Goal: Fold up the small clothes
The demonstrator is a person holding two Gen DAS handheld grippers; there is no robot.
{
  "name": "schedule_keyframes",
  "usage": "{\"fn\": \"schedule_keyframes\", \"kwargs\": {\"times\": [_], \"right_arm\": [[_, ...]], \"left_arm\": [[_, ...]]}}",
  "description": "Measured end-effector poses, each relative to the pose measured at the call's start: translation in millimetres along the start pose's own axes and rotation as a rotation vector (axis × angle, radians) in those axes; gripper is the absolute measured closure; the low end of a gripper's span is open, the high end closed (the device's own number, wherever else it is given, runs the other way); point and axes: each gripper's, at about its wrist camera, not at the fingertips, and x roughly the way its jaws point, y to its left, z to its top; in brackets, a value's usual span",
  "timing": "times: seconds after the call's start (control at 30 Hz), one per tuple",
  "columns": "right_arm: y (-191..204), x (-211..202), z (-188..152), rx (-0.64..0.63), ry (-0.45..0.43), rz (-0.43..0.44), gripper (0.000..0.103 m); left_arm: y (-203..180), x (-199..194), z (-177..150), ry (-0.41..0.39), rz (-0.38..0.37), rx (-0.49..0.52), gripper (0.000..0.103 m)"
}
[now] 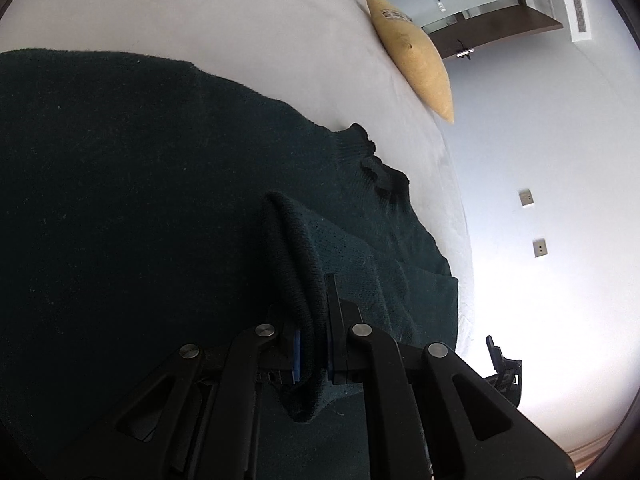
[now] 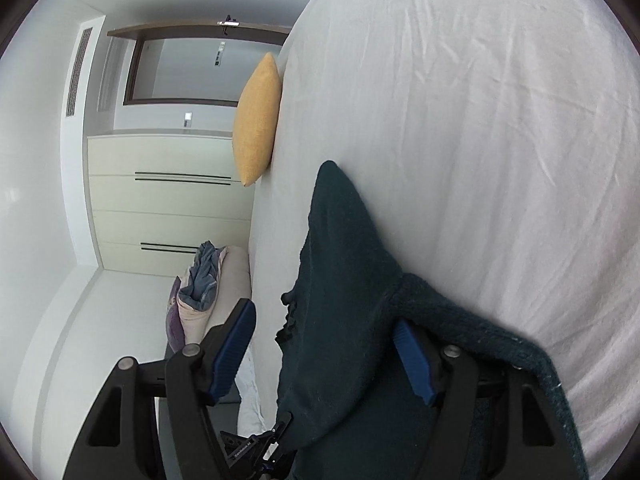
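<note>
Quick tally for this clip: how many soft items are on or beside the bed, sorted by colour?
Dark green: 1, the sweater on the white bed, pinched by the left tool.
Yellow: 1, the cushion.
Blue: 1, the crumpled cloth on a pale pillow.
Pale: 1, that pillow.
Total: 4.

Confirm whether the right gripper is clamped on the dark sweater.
No: the right gripper stands open, its blue pads wide apart, with the dark sweater draped loosely between them.
</note>
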Motion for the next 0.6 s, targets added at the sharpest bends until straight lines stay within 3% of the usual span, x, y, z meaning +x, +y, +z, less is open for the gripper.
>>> {"fn": "schedule_keyframes", "kwargs": {"times": [0.17,0.23,0.33,0.4,0.47,0.6], "right_arm": [[5.4,-9.2,-6.3,-0.023,0.054,-0.035,0.031],[10.2,-25.3,-7.8,-0.028,0.030,-0.030,0.030],[32.9,-45.1,1.2,-0.097,-0.010,-0.005,0.030],[50.6,-47.0,14.5,-0.157,-0.013,0.005,0.027],[66.2,-31.5,30.1,-0.212,0.047,0.000,0.021],[83.6,20.9,56.0,-0.296,0.177,-0.008,0.021]], "left_arm": [[18.2,0.7,-2.9,0.010,-0.025,-0.029,0.095],[20.6,-0.5,-2.4,0.014,-0.020,-0.027,0.095],[19.9,-13.6,-3.0,0.018,0.021,-0.020,0.095],[11.3,-27.7,-4.6,-0.024,0.083,0.020,0.095],[-4.2,-40.4,-7.1,-0.063,0.120,0.083,0.095],[-36.3,-37.4,-14.2,-0.087,0.118,0.225,0.094]]}}
